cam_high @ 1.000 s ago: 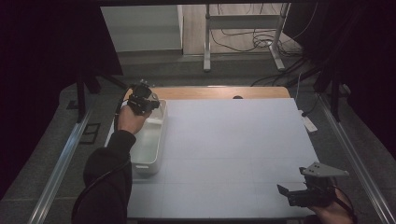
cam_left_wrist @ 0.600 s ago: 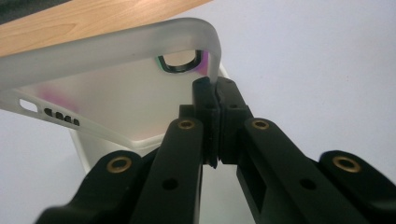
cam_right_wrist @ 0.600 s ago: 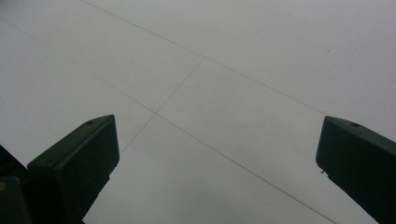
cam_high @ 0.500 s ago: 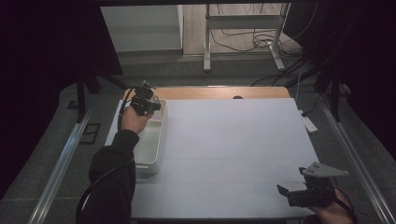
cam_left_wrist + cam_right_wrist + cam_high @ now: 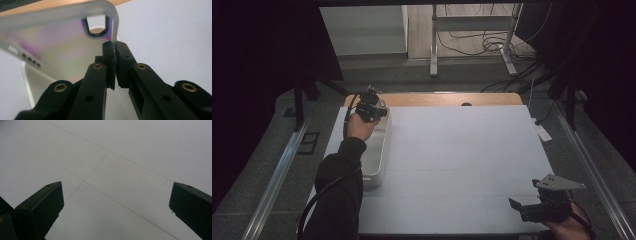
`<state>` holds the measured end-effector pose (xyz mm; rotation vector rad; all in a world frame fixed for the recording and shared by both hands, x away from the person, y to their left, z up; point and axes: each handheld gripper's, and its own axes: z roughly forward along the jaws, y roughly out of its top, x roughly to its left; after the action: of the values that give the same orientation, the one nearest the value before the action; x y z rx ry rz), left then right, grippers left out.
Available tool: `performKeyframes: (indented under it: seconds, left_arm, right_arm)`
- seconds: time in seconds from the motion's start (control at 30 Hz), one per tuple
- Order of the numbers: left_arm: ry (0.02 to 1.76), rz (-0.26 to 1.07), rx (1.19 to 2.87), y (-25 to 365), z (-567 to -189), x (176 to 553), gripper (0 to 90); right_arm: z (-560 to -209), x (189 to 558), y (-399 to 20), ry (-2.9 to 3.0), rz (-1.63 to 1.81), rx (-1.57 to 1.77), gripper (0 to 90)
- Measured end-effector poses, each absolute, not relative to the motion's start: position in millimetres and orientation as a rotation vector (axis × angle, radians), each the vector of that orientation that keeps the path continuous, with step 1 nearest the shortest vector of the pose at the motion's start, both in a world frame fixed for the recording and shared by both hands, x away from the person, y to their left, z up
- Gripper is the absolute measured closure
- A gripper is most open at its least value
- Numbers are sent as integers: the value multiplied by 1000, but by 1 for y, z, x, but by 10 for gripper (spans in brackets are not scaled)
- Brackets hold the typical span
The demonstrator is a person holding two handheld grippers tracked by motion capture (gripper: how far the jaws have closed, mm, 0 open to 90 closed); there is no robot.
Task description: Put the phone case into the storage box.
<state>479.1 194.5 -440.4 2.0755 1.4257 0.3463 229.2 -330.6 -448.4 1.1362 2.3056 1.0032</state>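
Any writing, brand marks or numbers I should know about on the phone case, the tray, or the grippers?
None can be read.
Clear phone case, pinched at its edge by the left gripper: no print or logo shows.
White tray: plain.
Right gripper, jaws apart over the white table: no markings, only thin seam lines on the tabletop.

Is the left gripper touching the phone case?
Touching. In the left gripper view, the left gripper pinches the phone case edge between its closed jaws.
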Motion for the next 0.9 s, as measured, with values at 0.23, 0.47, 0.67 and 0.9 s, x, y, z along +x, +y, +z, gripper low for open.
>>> performKeyframes:
  seconds: [0.23, 0.47, 0.67, 0.9]
  left_arm:
    - [1419, 362, 2070, 192, -443, 481, 794]
    - [1408, 382, 2058, 194, -439, 478, 748]
    - [1395, 386, 2051, 196, -438, 474, 691]
    - [1373, 382, 2031, 197, -435, 469, 606]
  right_arm:
    - [-448, 229, -331, 2306, 1005, 1134, 0]
    - [-448, 229, -330, 2307, 1003, 1132, 0]
    - [-448, 229, -330, 2305, 1003, 1127, 0]
    - [-448, 229, -330, 2303, 1002, 1132, 0]
